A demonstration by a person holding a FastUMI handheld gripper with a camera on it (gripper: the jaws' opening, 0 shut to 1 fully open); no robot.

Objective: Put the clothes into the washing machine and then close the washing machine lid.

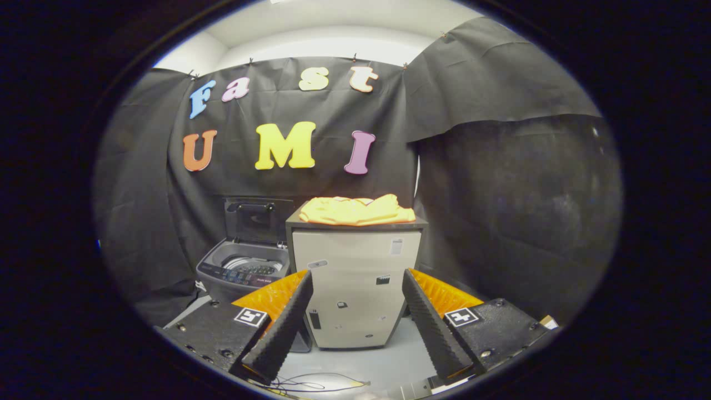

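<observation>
Yellow clothes (355,210) lie crumpled on top of a grey cabinet (355,289), well beyond my fingers. To the left of the cabinet stands a small top-loading washing machine (244,269) with its lid (258,219) raised upright, and the drum shows inside. My gripper (355,311) is open, its two black ribbed fingers (286,328) spread wide with nothing between them. It sits low and back from the cabinet, which shows through the gap between the fingers.
Black cloth walls close the booth behind and to the right. The pale floor (389,361) runs from my fingers to the cabinet's foot. A thin cable (311,384) lies on the floor just below the fingers.
</observation>
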